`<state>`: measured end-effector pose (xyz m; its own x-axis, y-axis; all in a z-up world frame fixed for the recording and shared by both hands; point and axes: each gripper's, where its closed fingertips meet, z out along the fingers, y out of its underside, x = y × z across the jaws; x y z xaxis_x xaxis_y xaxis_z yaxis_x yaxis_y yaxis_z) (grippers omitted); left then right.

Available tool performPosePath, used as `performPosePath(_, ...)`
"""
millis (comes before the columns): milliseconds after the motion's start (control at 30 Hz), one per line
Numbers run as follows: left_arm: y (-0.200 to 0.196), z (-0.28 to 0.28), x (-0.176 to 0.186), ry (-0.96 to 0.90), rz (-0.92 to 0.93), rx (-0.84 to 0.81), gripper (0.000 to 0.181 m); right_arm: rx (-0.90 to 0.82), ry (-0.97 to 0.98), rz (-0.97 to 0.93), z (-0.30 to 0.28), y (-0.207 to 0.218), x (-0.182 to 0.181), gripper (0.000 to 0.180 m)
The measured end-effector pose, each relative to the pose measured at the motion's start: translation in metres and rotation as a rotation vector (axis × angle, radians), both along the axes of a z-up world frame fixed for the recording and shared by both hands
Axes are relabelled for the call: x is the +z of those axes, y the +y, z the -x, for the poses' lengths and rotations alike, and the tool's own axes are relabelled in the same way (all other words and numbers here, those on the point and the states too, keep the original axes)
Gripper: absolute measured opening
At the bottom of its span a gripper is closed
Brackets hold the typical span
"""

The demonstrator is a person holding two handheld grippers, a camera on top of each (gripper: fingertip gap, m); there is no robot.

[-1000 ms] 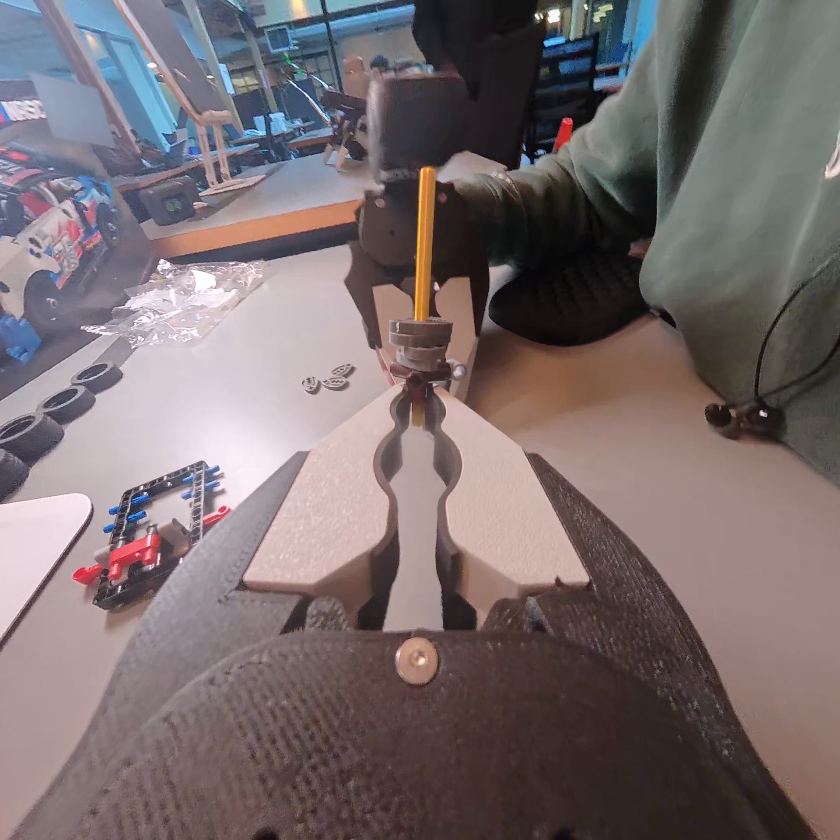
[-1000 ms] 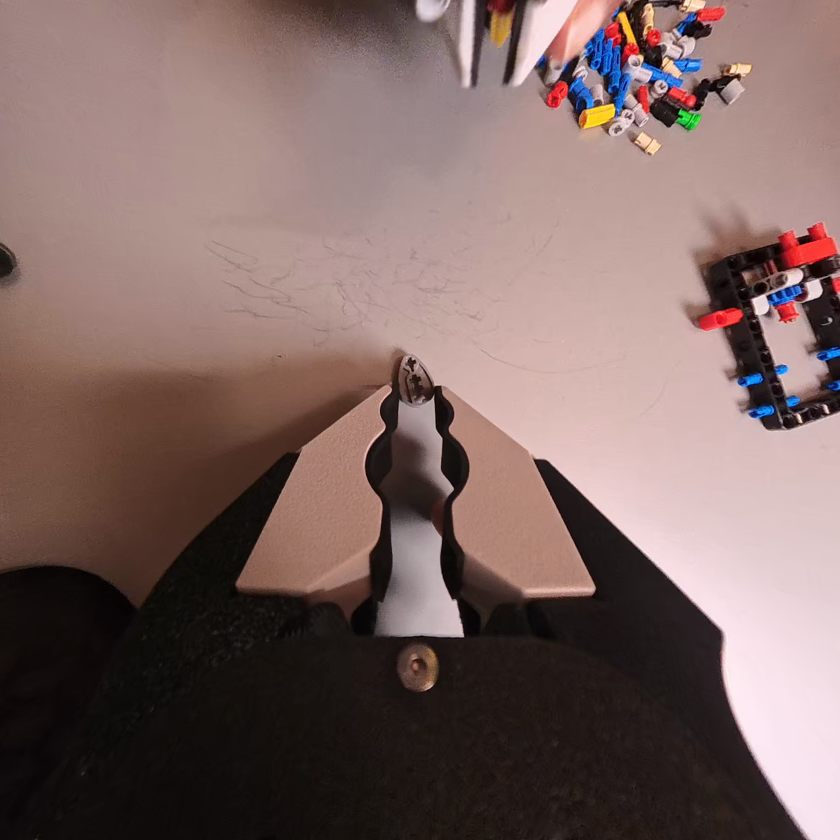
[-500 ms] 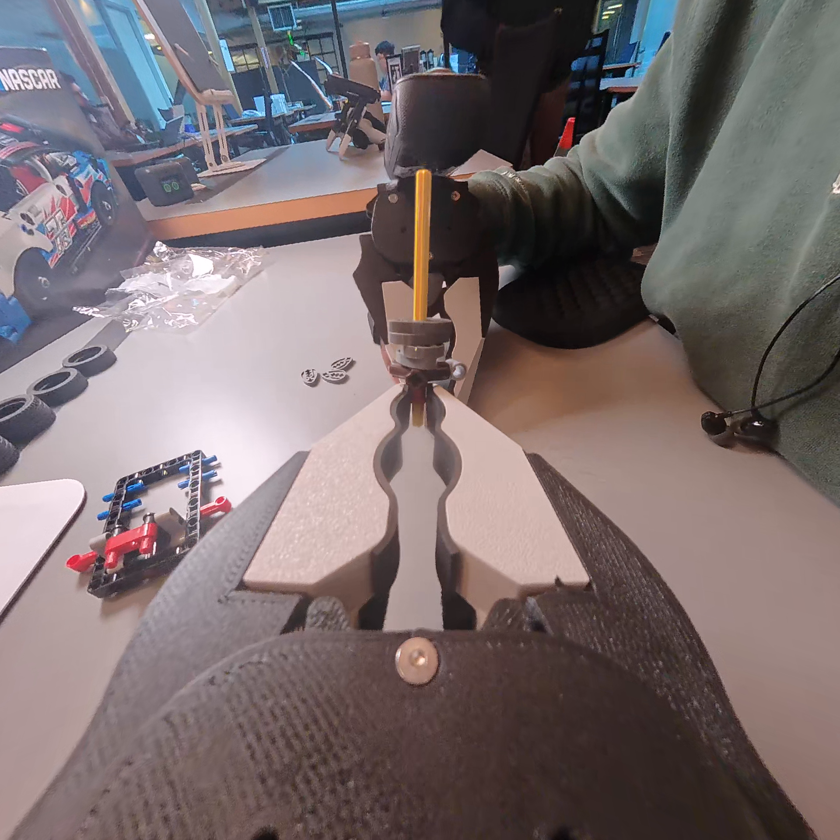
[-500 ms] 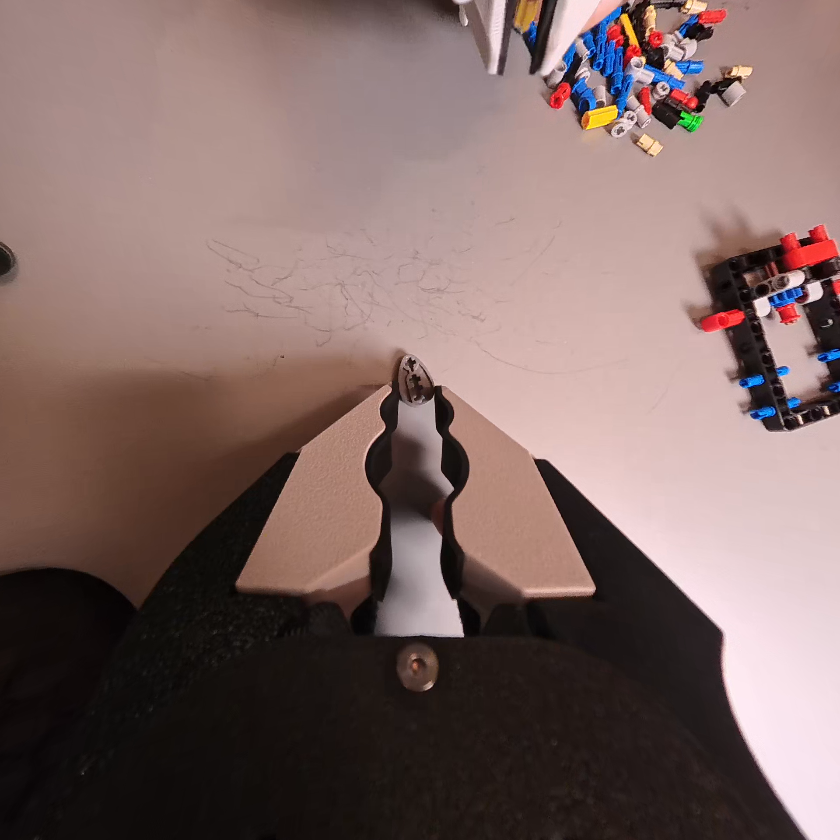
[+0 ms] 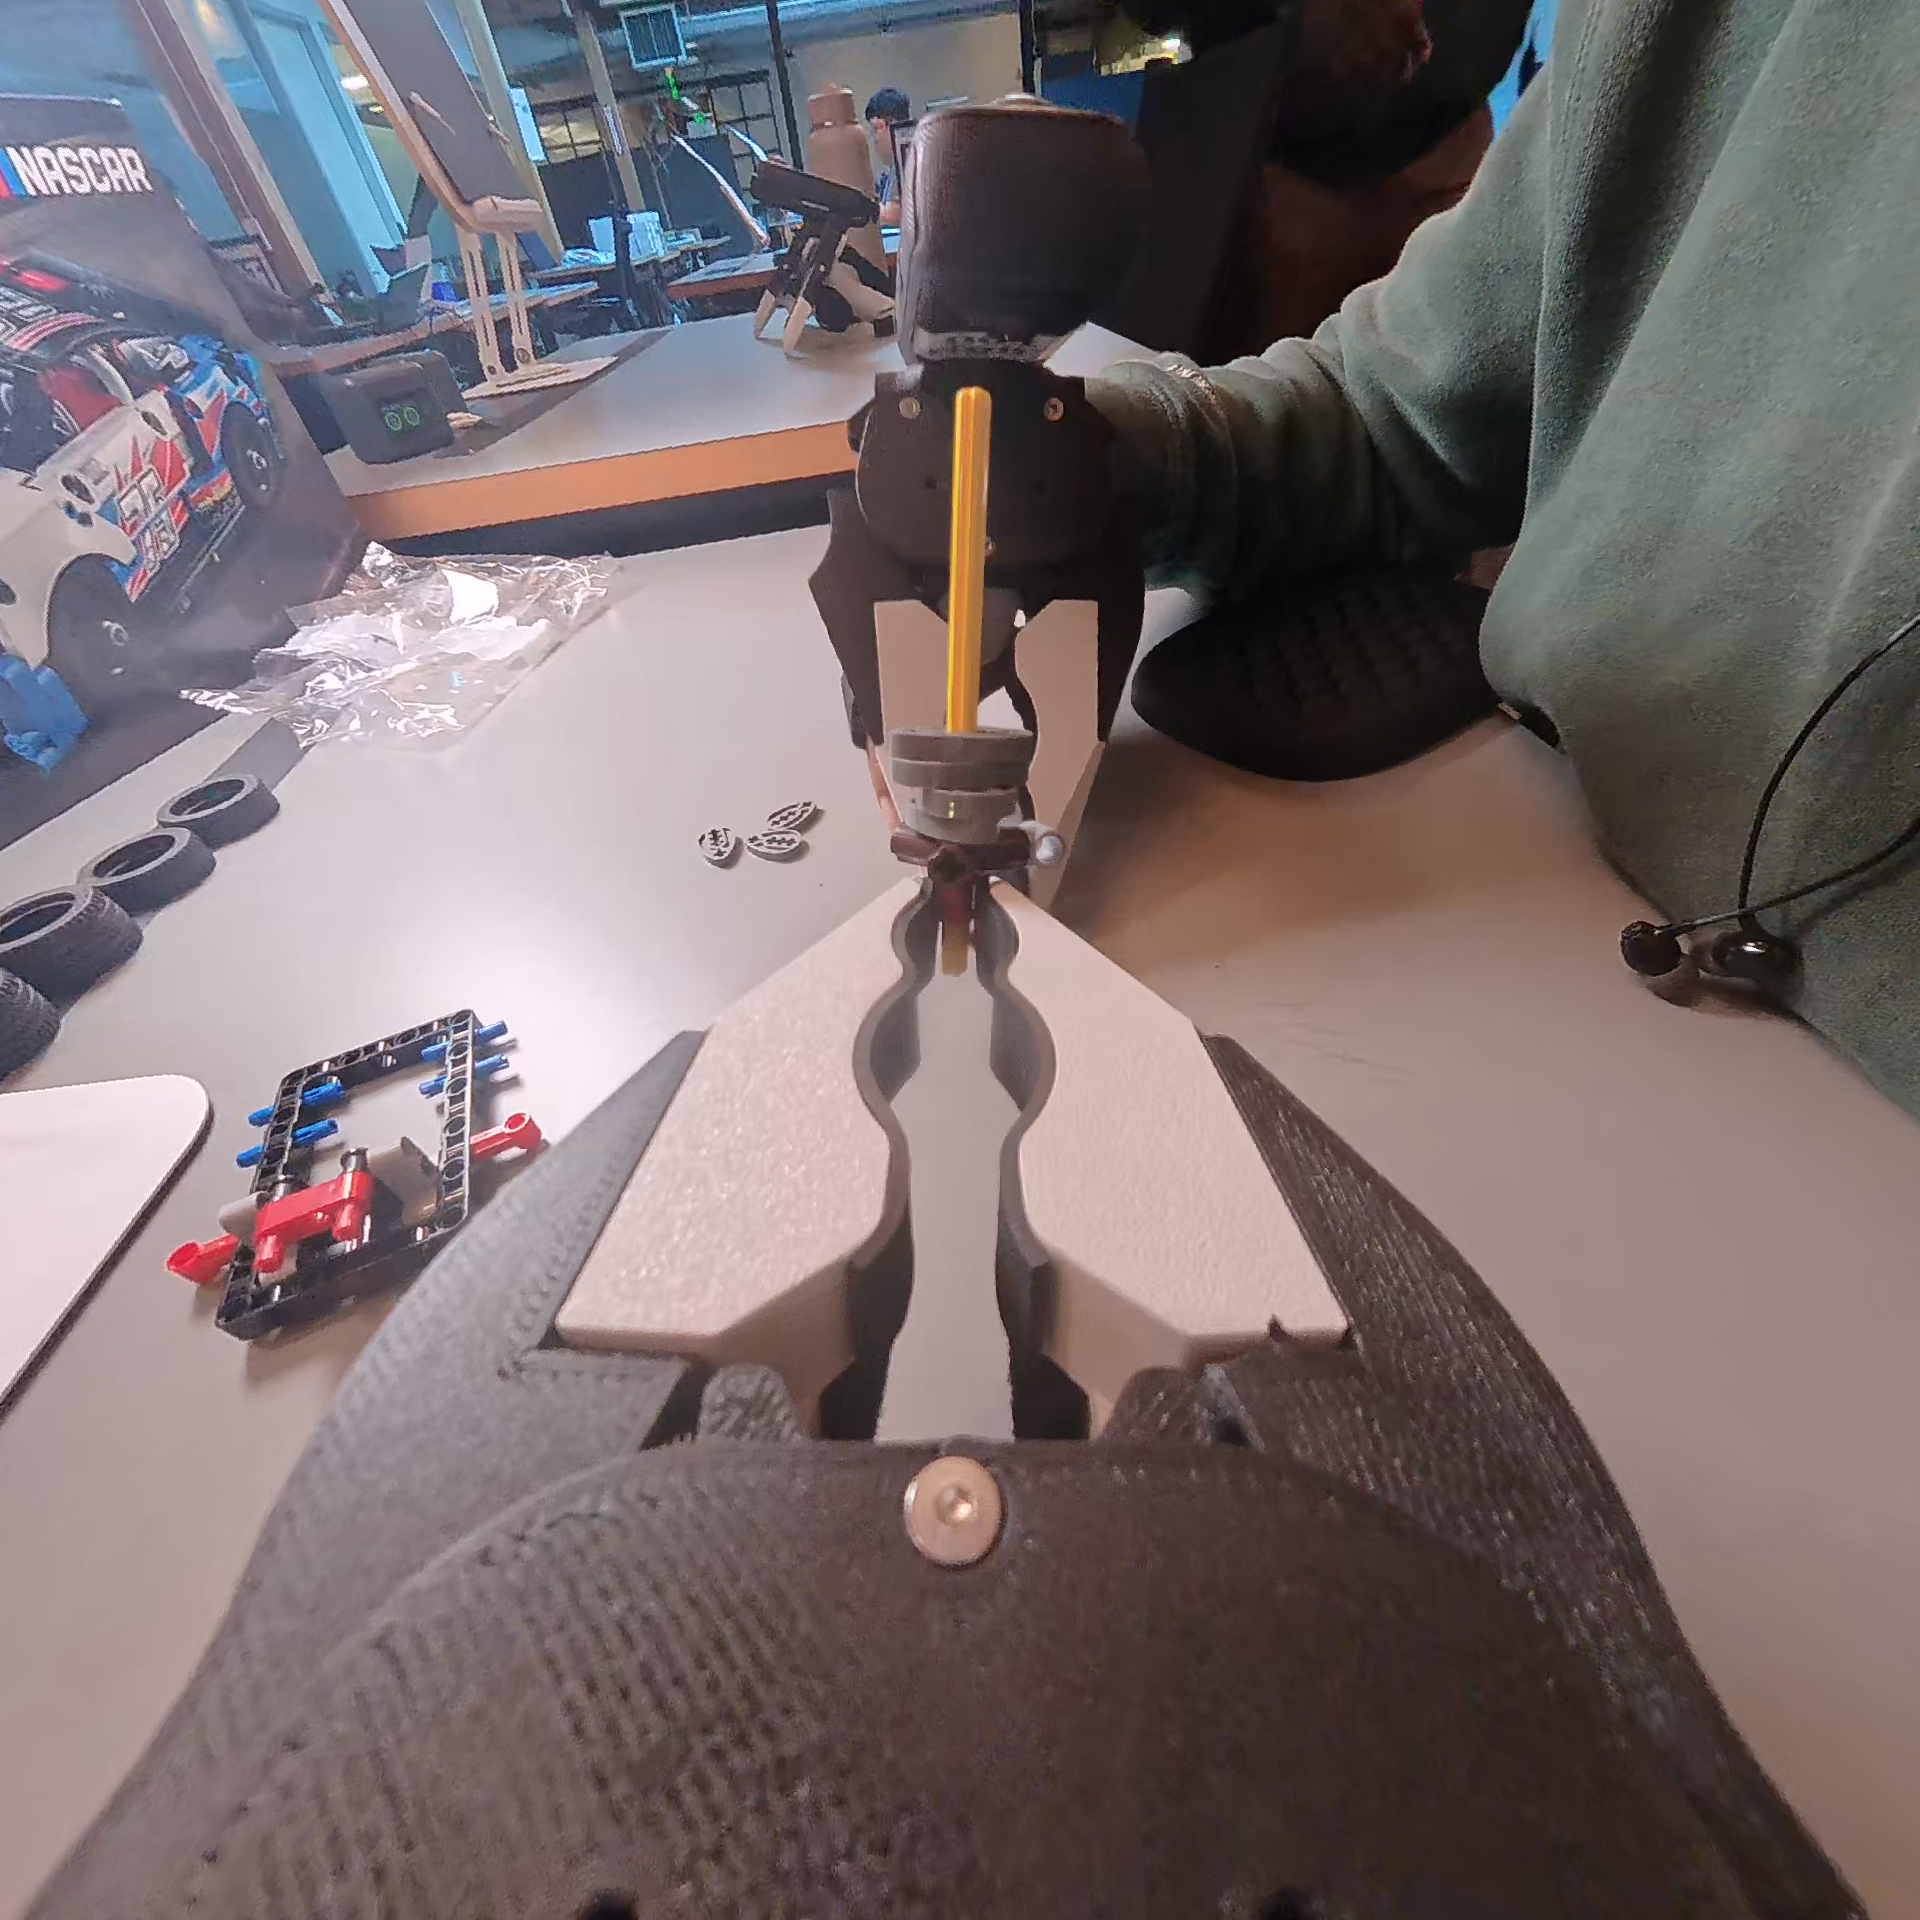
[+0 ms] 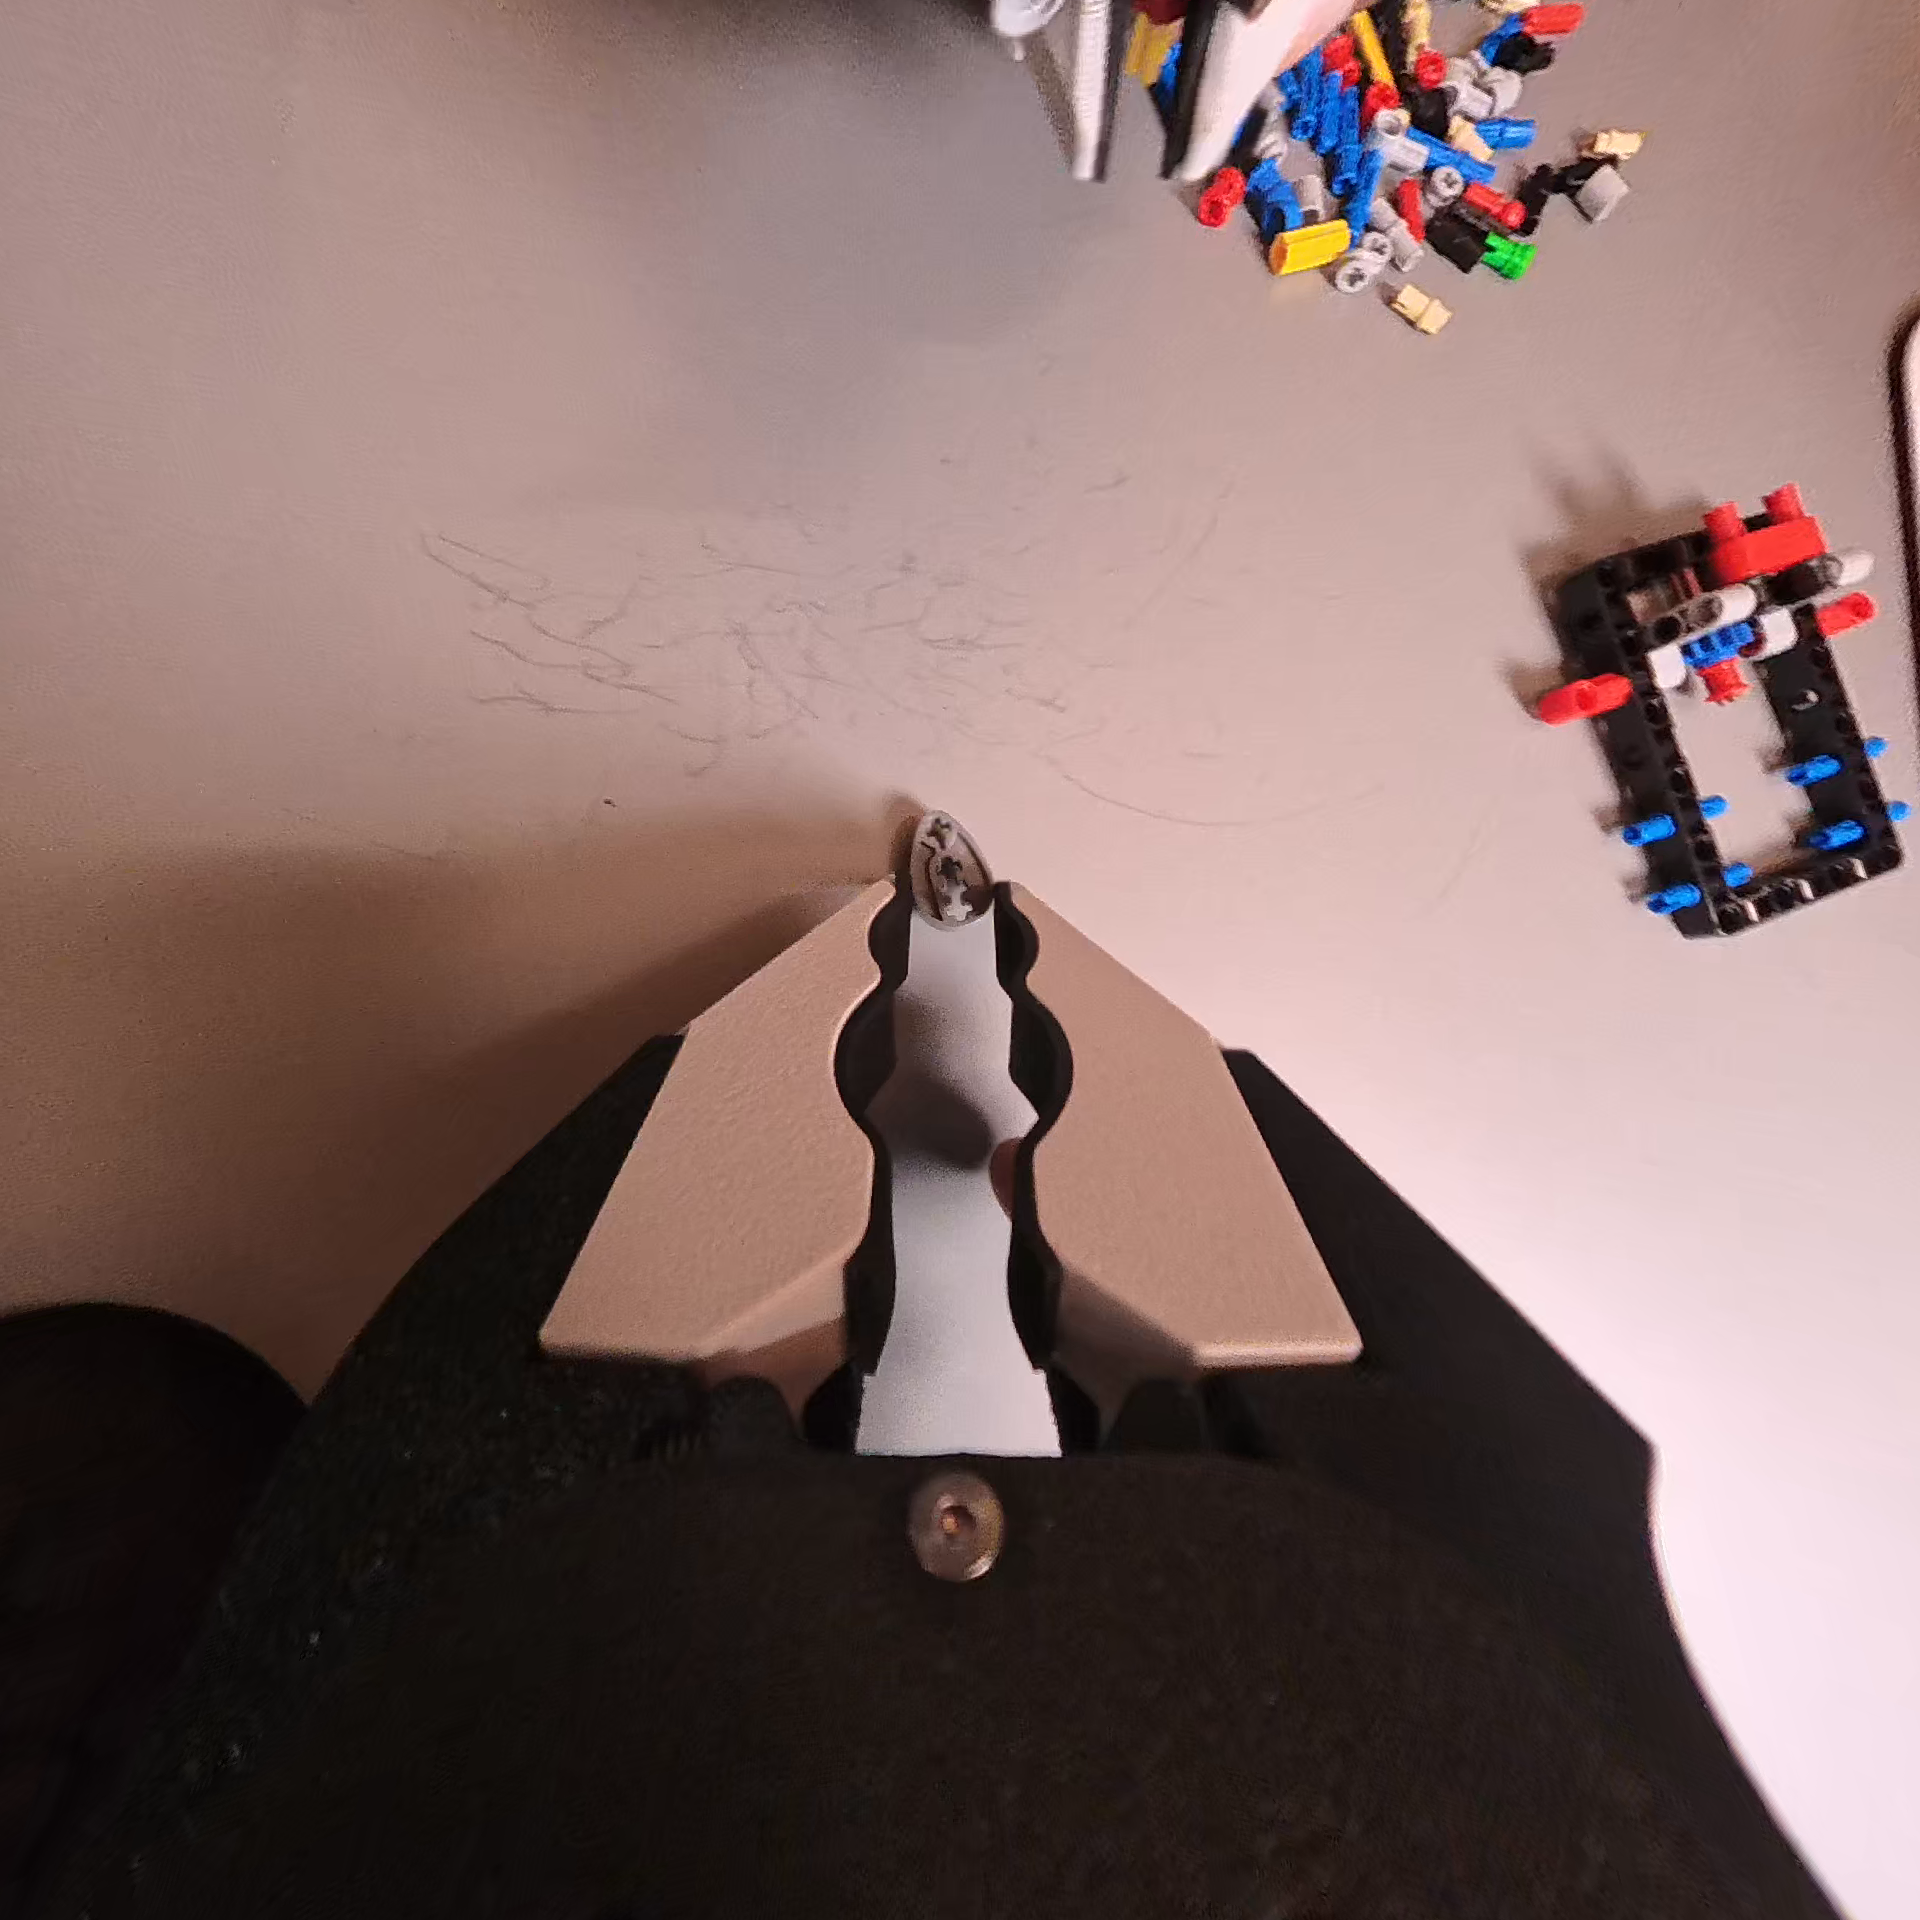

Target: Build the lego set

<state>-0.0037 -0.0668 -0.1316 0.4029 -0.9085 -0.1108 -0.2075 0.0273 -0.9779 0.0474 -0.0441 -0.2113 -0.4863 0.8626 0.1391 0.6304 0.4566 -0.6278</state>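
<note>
your left tongs (image 5: pixel 954 914) are clenched on the lower end of a thin yellow plastic axle (image 5: pixel 966 540), which stands upright with a stack of grey round lego discs (image 5: pixel 958 779) and a dark red cross connector (image 5: pixel 956 857) threaded just above the tips. your right tongs (image 6: pixel 951 894) pinch a small grey egg-shaped lego cam (image 6: pixel 948 871) at their very tip, above the scratched grey tabletop (image 6: pixel 727 416). two more grey cams (image 5: pixel 758 836) lie on the table left of the axle. a black rectangular lego frame with red and blue pins (image 6: pixel 1735 727) sits well right of the right tongs, near a pile of small mixed-colour lego pins (image 6: pixel 1413 166).
</note>
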Motion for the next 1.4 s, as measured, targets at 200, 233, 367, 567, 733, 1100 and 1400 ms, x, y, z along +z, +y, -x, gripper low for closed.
performPosePath(200, -0.001, -0.001, -0.005, 0.012, 0.014, -0.011, 0.004, -0.035, -0.003, -0.016, -0.002, 0.009, 0.000, 0.019)
performPosePath(233, -0.001, -0.002, -0.005, 0.014, 0.014, -0.013, 0.004, -0.036, 0.002, -0.010, -0.002, 0.010, 0.001, 0.020)
performPosePath(367, -0.002, -0.002, -0.006, 0.013, 0.015, -0.018, 0.004, -0.053, 0.122, 0.040, 0.007, 0.011, 0.026, 0.025)
performPosePath(567, -0.005, -0.009, -0.013, 0.038, 0.030, -0.039, 0.004, 0.001, 0.549, 0.237, 0.025, -0.016, 0.111, 0.027)
performPosePath(733, -0.007, -0.017, -0.017, 0.069, 0.028, -0.048, 0.004, 0.042, 0.644, 0.287, 0.027, -0.037, 0.130, 0.027)
performPosePath(1100, -0.006, -0.019, -0.019, 0.090, 0.023, -0.041, 0.005, 0.045, 0.673, 0.220, 0.028, -0.036, 0.131, 0.001)
performPosePath(1400, 0.012, 0.001, -0.011, 0.058, 0.005, 0.080, 0.006, -0.023, 0.709, 0.293, 0.022, -0.008, 0.142, 0.002)
